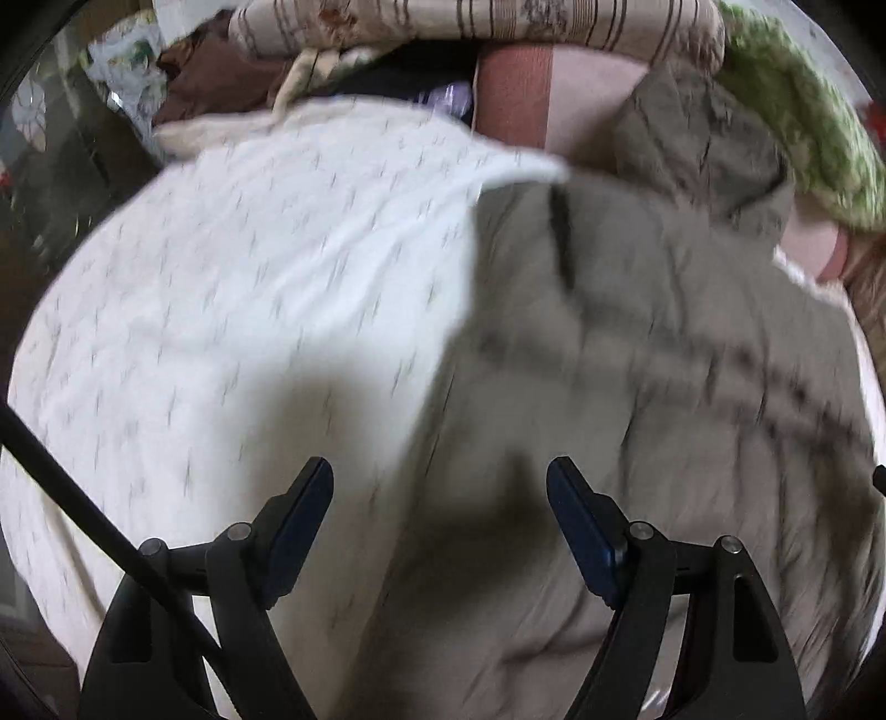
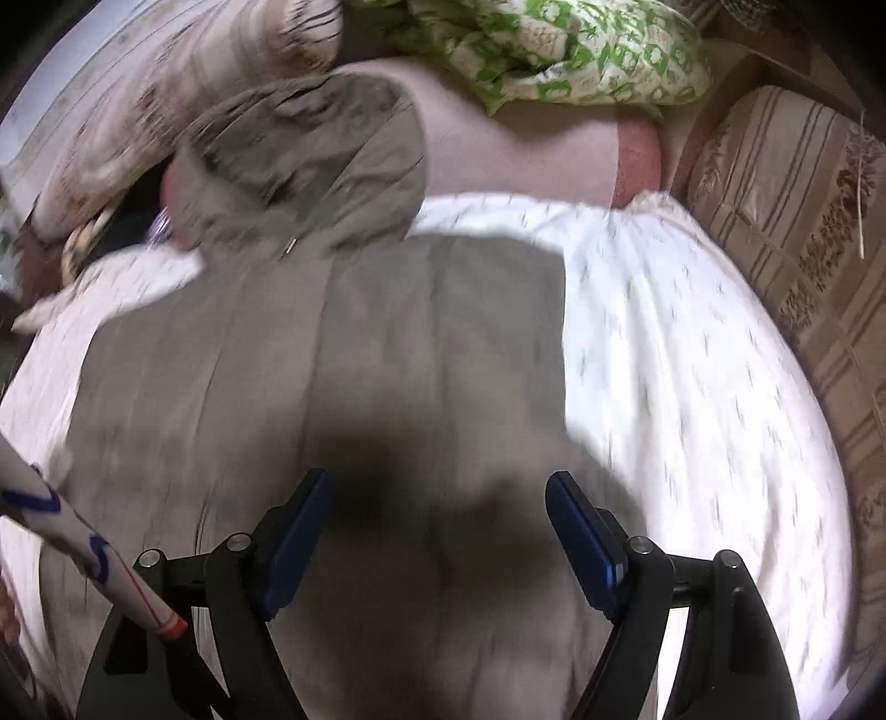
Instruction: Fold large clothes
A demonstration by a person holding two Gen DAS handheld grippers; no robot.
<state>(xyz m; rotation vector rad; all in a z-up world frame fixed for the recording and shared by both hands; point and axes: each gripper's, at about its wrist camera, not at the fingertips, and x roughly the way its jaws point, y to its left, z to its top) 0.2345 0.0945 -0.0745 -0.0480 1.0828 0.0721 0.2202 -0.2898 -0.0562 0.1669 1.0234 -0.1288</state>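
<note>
The coat (image 2: 343,354), grey and padded, lies spread on the white sheet (image 2: 681,354) of the bed, with its hood (image 2: 310,160) toward the far edge, next to the green pillow (image 2: 554,50). In the left view the coat (image 1: 637,360) covers the right part of the sheet (image 1: 249,277), and its left border runs down between the two fingers.

The left gripper (image 1: 440,487) has its fingers wide apart and nothing is between them; it hangs above the coat's left border. The right gripper (image 2: 437,493) is also spread and empty, above the middle of the coat, near its right border.

I think the step is to take hold of the coat for a fold. To do it well, each gripper should come down on a border, not on the flat middle, so the pads can pinch the thick cloth. Both should catch all layers, because padded cloth slips easily. The pictures are blurred, so the exact seams are not clear.
</note>
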